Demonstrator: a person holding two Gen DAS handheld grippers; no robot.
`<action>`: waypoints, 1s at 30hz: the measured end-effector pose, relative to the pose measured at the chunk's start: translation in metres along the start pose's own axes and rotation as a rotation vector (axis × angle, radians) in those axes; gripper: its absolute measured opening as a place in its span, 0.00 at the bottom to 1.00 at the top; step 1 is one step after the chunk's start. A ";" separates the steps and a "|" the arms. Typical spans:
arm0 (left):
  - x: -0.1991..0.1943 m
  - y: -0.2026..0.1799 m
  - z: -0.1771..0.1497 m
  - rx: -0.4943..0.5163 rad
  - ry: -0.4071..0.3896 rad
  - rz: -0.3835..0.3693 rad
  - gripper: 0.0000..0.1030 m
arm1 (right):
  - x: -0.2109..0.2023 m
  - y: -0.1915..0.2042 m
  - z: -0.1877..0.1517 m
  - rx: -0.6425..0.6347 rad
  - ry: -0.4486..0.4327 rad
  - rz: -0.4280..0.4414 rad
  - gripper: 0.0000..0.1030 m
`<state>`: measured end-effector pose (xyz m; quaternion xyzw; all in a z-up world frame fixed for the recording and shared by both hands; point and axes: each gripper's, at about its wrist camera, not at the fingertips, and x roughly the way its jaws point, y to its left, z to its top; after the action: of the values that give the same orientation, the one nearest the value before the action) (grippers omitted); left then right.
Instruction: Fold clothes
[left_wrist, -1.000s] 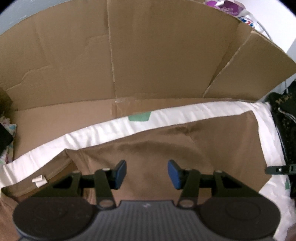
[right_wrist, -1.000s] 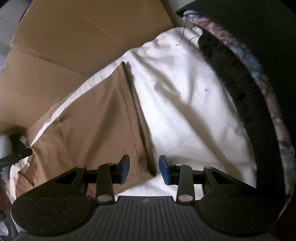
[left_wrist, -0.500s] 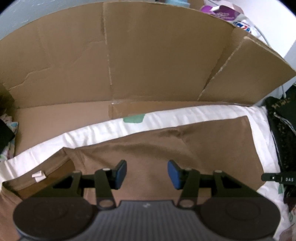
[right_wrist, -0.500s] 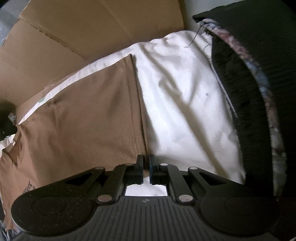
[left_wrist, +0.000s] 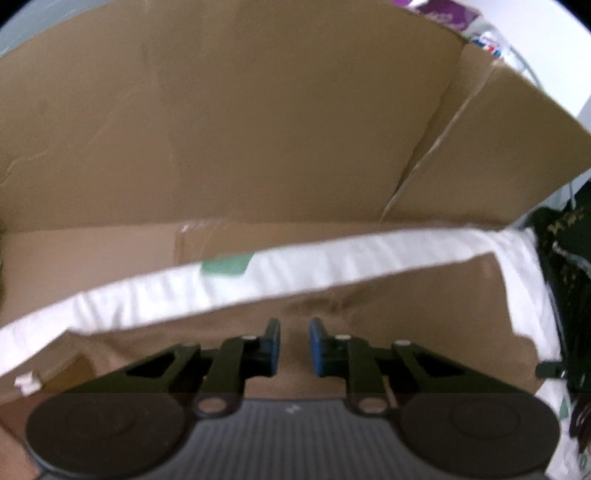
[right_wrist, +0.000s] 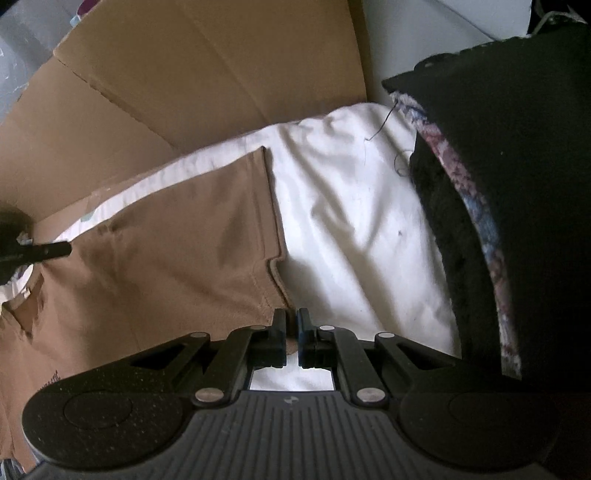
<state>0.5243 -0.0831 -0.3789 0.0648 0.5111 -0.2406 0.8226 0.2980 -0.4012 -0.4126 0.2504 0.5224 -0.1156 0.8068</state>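
A brown garment (left_wrist: 424, 310) lies spread flat on a white sheet (left_wrist: 332, 262). My left gripper (left_wrist: 294, 332) points down at the garment's far edge near the middle. Its jaws are closing, and brown cloth shows in the narrow gap between the blue pads. In the right wrist view the same garment (right_wrist: 166, 258) fills the left half. My right gripper (right_wrist: 291, 325) is shut on the hem corner at the garment's near right edge, slightly lifting it off the white sheet (right_wrist: 351, 229).
Flattened cardboard (left_wrist: 258, 129) stands behind the sheet like a wall. A dark blanket with a patterned edge (right_wrist: 517, 184) rises along the right. A small white tag (left_wrist: 27, 382) sits at the garment's left end, and a green patch (left_wrist: 225, 264) marks the sheet.
The left gripper moved forward toward the garment's far edge and its jaws narrowed. The right gripper closed on the hem corner and rolled a little.
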 end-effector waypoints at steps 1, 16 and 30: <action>0.005 -0.002 0.003 0.000 0.004 -0.008 0.15 | 0.003 0.000 -0.001 -0.002 0.006 -0.005 0.03; 0.068 -0.016 0.015 0.004 0.104 0.018 0.01 | 0.017 -0.017 -0.014 0.074 0.015 0.035 0.03; 0.063 -0.010 0.027 0.008 0.060 -0.032 0.01 | 0.010 0.003 0.021 -0.036 -0.086 0.103 0.13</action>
<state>0.5638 -0.1224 -0.4195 0.0670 0.5356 -0.2536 0.8027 0.3200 -0.4093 -0.4139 0.2572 0.4757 -0.0754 0.8378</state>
